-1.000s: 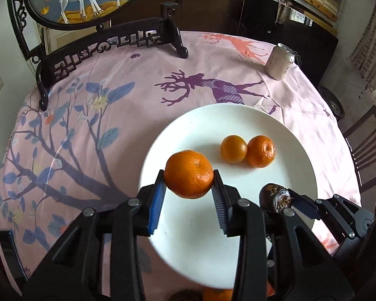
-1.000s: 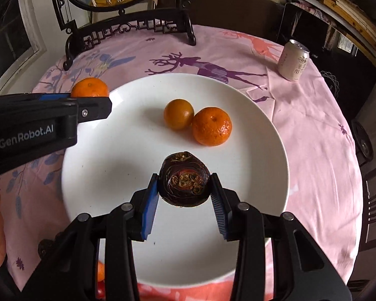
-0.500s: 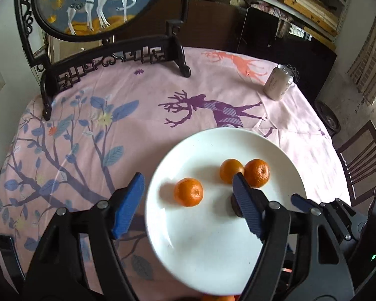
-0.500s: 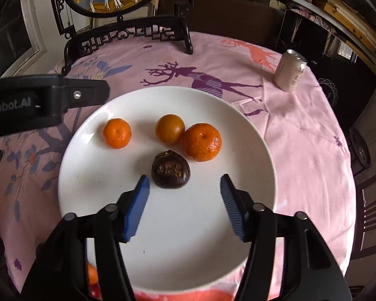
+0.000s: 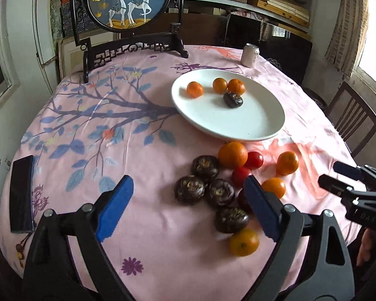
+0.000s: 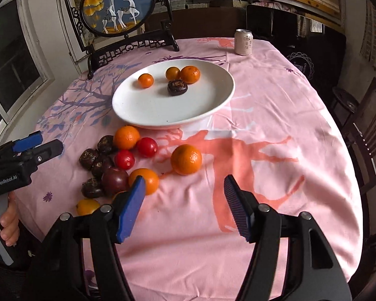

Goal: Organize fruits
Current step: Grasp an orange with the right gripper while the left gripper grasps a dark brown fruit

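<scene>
- our left gripper (image 5: 188,202) hangs empty over the pink-clothed surface (image 5: 143,225), its blue fingers (image 5: 115,208) spreading wide, nothing pinched; three dark round fruits (image 5: 205,183) sit between and just ahead of the tips.
- our right gripper (image 6: 184,200) is opening too, empty; a big orange (image 6: 186,159) lies just beyond the gap, a smaller orange (image 6: 145,179) touching the left finger's tip in view.
- far ahead of both, the white plate (image 6: 163,115) already carries three oranges and one dark fruit (image 6: 177,87).
- we judge the oranges firm, light and prone to roll: take them across the widest middle. the red tomatoes (image 6: 135,154) look smooth and easily bruised, so pinch gently; the dark fruits seem hard and ridged, likely an easy hold.
</scene>
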### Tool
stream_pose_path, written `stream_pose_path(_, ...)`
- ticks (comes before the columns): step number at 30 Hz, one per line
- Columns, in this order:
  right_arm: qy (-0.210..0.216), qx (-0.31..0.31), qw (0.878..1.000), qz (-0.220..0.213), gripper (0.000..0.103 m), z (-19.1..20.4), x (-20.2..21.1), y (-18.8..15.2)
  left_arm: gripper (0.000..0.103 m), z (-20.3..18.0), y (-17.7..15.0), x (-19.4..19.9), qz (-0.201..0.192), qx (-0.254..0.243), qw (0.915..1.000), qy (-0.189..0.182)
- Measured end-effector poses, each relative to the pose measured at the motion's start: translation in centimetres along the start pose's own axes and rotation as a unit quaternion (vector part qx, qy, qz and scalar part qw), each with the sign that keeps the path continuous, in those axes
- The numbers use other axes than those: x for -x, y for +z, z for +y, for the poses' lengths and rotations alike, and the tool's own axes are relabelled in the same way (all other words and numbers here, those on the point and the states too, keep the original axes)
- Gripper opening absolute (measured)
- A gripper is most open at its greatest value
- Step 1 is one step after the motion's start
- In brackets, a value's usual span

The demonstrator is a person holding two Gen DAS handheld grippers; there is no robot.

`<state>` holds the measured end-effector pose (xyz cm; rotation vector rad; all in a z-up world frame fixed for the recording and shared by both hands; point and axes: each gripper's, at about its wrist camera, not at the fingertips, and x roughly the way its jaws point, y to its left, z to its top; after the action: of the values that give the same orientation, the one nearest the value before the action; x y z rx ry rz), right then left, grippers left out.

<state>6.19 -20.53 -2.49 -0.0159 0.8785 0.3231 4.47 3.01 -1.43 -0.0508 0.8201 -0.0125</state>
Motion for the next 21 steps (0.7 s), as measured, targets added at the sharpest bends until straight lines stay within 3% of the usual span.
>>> stream_pose_path(5, 0.011, 0.000, 1.000, 0.002, 0.065, 0.9, 0.4, -1.1, 0.091, 1.5, -1.4, 1.4, -0.003, 0.023, 0.9997, 0.006)
stream_pose_path(11, 0.060, 0.028, 0.997, 0.031, 0.065, 4.0, -1.4, -2.9, 0.091, 1.4, -2.9, 2.1, 0.005, 0.014, 0.9999, 0.006)
stream_pose_path(19, 0.064, 0.045, 0.995, 0.054, 0.065, 6.4, -4.3, -3.1, 0.091, 2.0, -4.4, 1.7, 0.025, 0.017, 0.9995, -0.002)
stream_pose_path(20, 0.058, 0.052, 0.996, 0.051, 0.059, 6.7, -4.7, -3.1, 0.091, 2.0, -4.5, 1.6, 0.027, 0.016, 0.9995, -0.005)
stream_pose_path(21, 0.054, 0.060, 0.995, 0.053, 0.041, 7.0, -5.2, -3.1, 0.091, 1.8, -4.7, 1.6, 0.030, 0.014, 0.9994, -0.010)
